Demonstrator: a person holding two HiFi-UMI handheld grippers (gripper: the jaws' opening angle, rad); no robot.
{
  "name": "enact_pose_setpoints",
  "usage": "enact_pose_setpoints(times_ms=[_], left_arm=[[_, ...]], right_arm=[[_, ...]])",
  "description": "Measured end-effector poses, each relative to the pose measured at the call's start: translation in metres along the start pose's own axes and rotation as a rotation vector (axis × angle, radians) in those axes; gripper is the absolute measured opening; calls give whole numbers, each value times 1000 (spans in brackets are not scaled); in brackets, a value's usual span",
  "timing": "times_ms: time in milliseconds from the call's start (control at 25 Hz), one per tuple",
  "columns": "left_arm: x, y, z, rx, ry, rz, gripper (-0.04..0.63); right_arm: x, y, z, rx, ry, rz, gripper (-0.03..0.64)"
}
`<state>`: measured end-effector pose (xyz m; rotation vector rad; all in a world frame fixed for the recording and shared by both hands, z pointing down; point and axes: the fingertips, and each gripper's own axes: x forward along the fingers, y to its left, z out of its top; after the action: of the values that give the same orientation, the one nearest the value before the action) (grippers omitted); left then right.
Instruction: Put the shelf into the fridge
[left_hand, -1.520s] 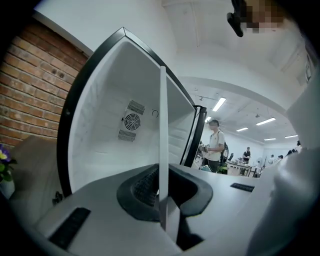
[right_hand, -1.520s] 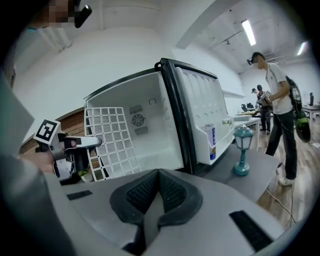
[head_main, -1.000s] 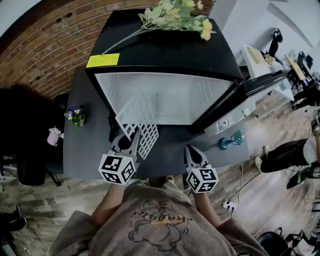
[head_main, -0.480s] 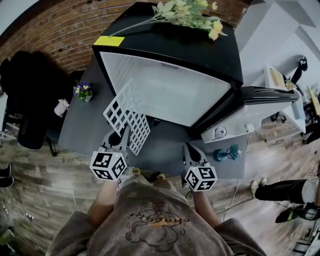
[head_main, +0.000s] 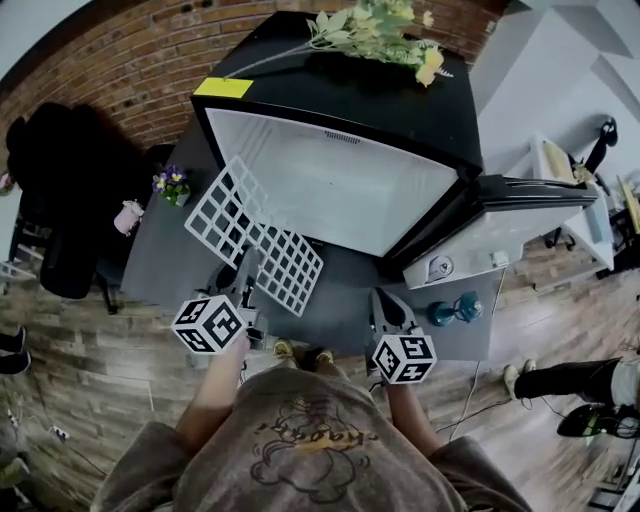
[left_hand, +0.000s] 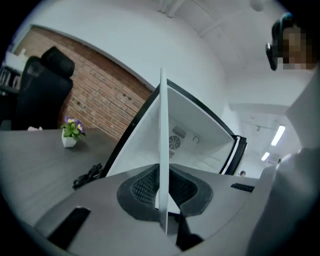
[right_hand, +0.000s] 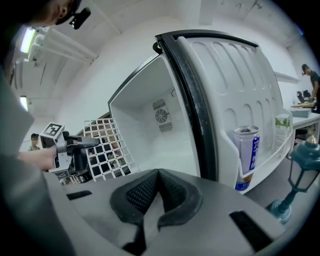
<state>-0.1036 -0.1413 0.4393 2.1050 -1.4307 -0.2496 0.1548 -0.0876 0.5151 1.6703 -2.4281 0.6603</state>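
Before one open fridge (head_main: 330, 185), one wire shelf (head_main: 252, 236) gripped by left tool (head_main: 248, 272) (right tool (head_main: 383, 303) closed, empty).

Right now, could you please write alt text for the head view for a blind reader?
Seen from above, the left gripper holds a white wire shelf tilted before an open fridge; the right gripper, shut and empty, hovers nearby. Flowers lie on the fridge.
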Motion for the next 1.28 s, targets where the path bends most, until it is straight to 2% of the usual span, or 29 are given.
enact_pose_setpoints(times_ms=[320,560,760,920,1120,1280], left_arm=[[14,15,-17,-333,-31,-44,48],[22,6,-21,-473,-49,-91,49],[26,0,-27,-623,-58,-118,49],[30,-6,-25,-688,-76,-161,49],[32,-8,-24,-759,-89,-177,49],[33,-10,-23,-788,-92,-182,49]], right_arm=[[-12,1,-6,16,-3,-21,0],[-21,-6,-16,34,15,-53,0],[-27,-10,-21,44,20,-76,0],[-29,-11,-22,53,17,-88,0],[-31,-10,-25,72,15,-95,0],[-32,1,-26,111,0,-58,1]])
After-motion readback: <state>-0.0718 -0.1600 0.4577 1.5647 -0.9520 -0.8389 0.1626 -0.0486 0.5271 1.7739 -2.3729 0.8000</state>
